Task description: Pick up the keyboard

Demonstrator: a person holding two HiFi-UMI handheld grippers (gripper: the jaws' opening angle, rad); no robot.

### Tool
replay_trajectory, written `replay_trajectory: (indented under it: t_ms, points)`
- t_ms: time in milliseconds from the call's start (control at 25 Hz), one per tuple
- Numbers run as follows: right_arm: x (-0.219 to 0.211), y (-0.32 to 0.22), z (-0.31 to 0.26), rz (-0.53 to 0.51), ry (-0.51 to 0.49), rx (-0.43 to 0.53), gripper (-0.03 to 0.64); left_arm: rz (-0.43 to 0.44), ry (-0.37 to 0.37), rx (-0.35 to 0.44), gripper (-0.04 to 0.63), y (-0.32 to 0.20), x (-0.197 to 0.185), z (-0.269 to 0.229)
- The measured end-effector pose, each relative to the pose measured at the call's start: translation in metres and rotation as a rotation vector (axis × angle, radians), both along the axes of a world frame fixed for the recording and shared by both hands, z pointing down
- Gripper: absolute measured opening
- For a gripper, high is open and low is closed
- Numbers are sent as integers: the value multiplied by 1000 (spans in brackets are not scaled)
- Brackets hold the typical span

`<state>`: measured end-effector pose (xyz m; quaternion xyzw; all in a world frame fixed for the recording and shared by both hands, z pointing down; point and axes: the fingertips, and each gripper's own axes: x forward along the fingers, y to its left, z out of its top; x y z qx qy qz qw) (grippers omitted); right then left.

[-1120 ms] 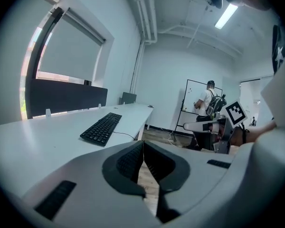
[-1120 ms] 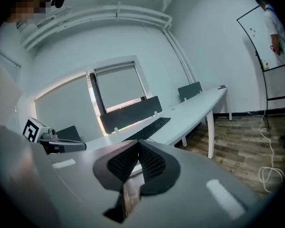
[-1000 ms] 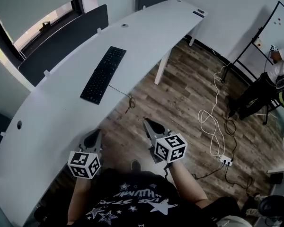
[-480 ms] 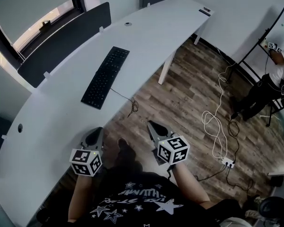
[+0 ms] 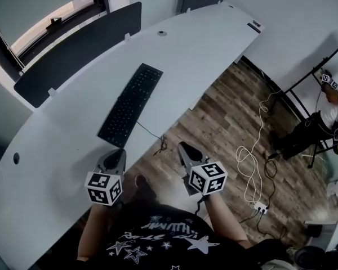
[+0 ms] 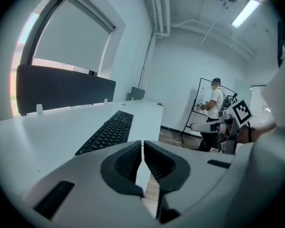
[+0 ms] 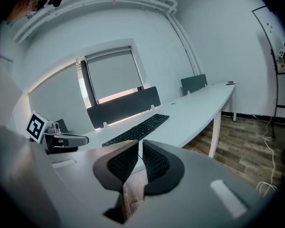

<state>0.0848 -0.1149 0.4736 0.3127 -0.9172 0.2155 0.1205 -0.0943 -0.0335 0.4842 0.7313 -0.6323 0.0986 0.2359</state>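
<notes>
Grippers, pair, hand-held.

Left gripper (image 5: 118, 153): jaws pressed together with nothing between them. It hangs at the near edge of the desk, close to the keyboard's near end and clear of it.

Right gripper (image 5: 184, 146): jaws likewise closed and empty. It hangs over the wooden floor (image 5: 225, 117), off the desk's near edge, to the right of the keyboard's cable.

Keyboard (image 5: 130, 104): black, full-size, long and slim. It lies flat on the white curved desk (image 5: 214, 32), its length running from near-left to far-right, between the front edge and the dark divider panel (image 5: 79, 52). Neither gripper touches it.

Cable (image 5: 149, 133): thin and dark. It leaves the keyboard's right long side, crosses the desk edge and dangles in a small loop. Where it ends cannot be made out.

Handling (judged): light, rigid plastic that is unlikely to sag when lifted by its ends. The keys are smooth and give under pressure, so they make a poor purchase. The body sits low on the desk, so a jaw must slip under its rim.

Best hold (judged): the frame at the two short ends, or the long edges near each end, one gripper per side. Both pairs of jaws must be spread first.

Caution (judged): the trailing cable may drag or catch on the desk edge as the keyboard rises.

Status (judged): approach only, keyboard not yet taken.
</notes>
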Motion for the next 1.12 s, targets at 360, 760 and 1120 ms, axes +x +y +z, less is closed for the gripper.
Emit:
replay_trajectory:
  t_ms: [360,760,1120]
  points:
    - [-61,-66,1,-74,70,5,7,-32,25,-30,11,-56,-48,12]
    - [-104,-107,10,-181,168,33,124,-49,28,-44,12,-86,-73,26]
    - [-128,-165,30,-489,466,284,387,-227,12,-94,12,-95,-91,33]
